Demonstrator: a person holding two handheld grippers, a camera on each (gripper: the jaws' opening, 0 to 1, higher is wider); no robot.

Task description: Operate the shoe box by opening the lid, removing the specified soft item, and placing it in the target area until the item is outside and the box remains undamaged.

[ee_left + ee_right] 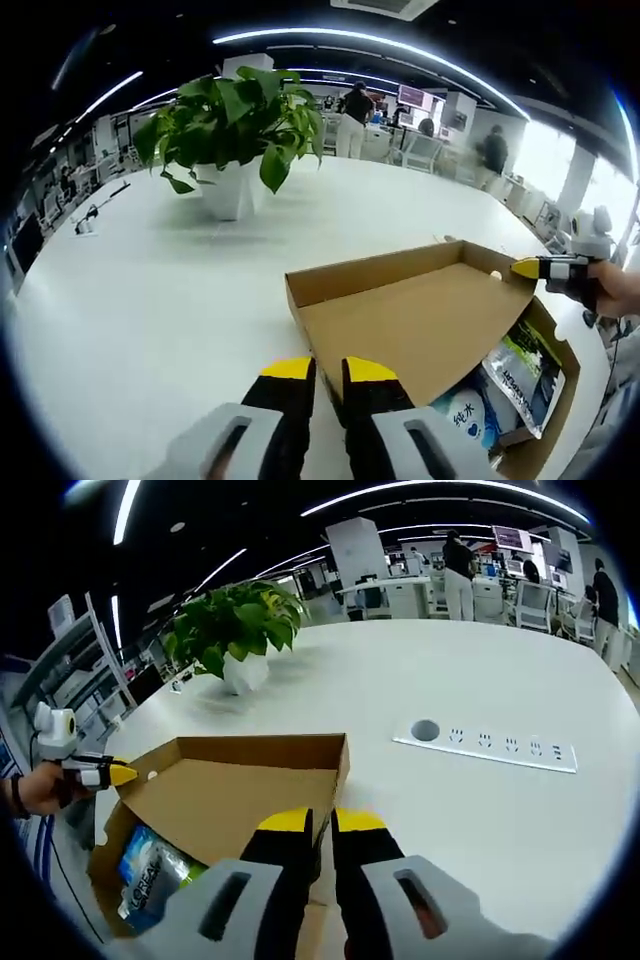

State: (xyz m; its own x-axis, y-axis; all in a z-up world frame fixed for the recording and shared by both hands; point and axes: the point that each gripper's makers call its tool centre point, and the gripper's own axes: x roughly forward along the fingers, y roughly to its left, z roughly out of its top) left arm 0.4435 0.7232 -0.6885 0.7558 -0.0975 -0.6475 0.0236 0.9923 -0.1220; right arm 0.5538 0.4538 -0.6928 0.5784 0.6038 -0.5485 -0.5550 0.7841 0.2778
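On the white surface [150, 300], a brown cardboard shoe box [568, 385], its lid [420, 320] lifted partway and tilted up over the opening. Pinched at one corner of the lid: the left claw [329, 370], yellow-tipped jaws nearly together with the cardboard edge between them. Pinched at the opposite corner: the right claw [322, 823], jaws likewise closed on the lid's side wall. Inside the box, under the raised lid, soft packets lying flat: a blue packet with Chinese print [468, 415], touching a dark packet with green and white print [525, 368], both within the box walls. Farther back on the surface, well apart from the box, a leafy potted plant [235, 130] in a white pot. In the right gripper view, a socket strip [485, 745] set into the surface, apart from the box. Beyond the surface, people [352, 120] standing among office desks.
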